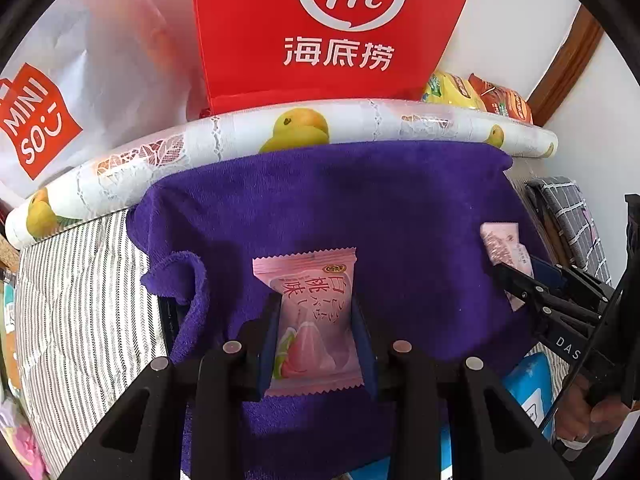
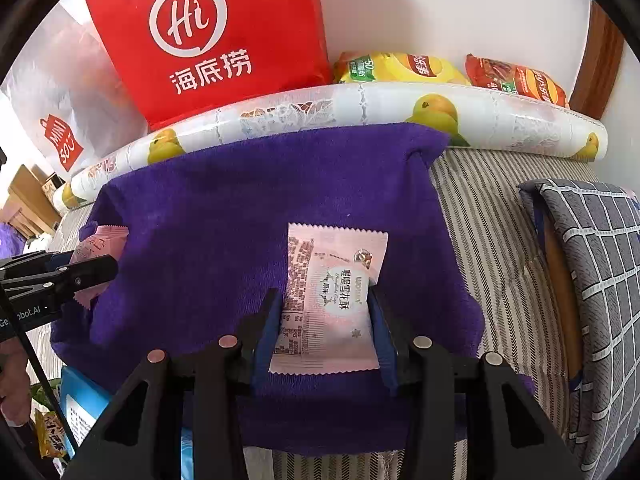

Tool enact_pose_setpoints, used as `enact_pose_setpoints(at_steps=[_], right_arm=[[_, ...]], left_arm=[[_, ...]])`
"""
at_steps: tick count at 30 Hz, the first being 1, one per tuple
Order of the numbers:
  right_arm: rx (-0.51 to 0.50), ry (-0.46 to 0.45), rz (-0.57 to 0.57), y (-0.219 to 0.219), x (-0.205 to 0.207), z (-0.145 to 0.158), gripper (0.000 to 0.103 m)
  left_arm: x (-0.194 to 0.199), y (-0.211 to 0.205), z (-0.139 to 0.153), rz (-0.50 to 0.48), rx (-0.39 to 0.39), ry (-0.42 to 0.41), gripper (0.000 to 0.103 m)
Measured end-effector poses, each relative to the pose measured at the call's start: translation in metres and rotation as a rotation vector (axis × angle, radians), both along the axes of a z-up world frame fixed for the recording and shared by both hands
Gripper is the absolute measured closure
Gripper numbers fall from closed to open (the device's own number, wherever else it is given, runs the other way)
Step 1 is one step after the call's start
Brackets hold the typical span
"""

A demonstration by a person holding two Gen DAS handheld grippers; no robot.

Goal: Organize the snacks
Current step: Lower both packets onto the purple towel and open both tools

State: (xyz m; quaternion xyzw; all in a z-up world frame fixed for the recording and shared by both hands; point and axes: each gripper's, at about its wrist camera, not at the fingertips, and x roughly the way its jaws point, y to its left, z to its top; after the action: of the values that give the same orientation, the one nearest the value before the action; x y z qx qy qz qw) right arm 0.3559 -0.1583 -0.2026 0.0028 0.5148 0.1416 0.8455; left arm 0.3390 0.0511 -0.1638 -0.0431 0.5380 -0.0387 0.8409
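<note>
A purple towel (image 1: 360, 208) covers the striped surface (image 1: 88, 300), bordered behind by a fruit-printed roll (image 1: 224, 148) and a red bag (image 1: 320, 32). Over the towel, the left gripper (image 1: 316, 320) clamps a pink peach-flavour snack packet (image 1: 316, 312) between its blue pads; the right gripper (image 2: 324, 316), jaws set slightly wider, grips a pale pink pastry packet (image 2: 332, 300) by its sides.

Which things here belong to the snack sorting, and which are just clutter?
In play:
- peach-flavour packet in left gripper
- pale pink packet in right gripper
- purple towel

Lying about:
- red bag
- fruit-print roll
- checked cushion
</note>
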Motion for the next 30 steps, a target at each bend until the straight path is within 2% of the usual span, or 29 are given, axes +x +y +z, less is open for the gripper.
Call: enact_pose_setpoints(at_steps=[18,21,23,30], right_arm=[[0.038,-0.041,-0.003,0.001,-0.006,0.011,0.054],[0.046,-0.053,-0.004,0.002,-0.007,0.015,0.054],[0.056,-0.052,-0.012,0.002,-0.008,0.017,0.054],[0.063,-0.051,-0.044,-0.001,-0.021,0.03,0.054]], left_arm=[[0.001,-0.006,-0.004,-0.018,-0.007,0.032,0.068],[0.0,-0.006,0.0,-0.016,-0.023,0.022,0.06],[-0.002,-0.005,0.005,-0.016,-0.012,0.013,0.05],[-0.01,-0.001,0.026,-0.008,-0.038,-0.029,0.047]])
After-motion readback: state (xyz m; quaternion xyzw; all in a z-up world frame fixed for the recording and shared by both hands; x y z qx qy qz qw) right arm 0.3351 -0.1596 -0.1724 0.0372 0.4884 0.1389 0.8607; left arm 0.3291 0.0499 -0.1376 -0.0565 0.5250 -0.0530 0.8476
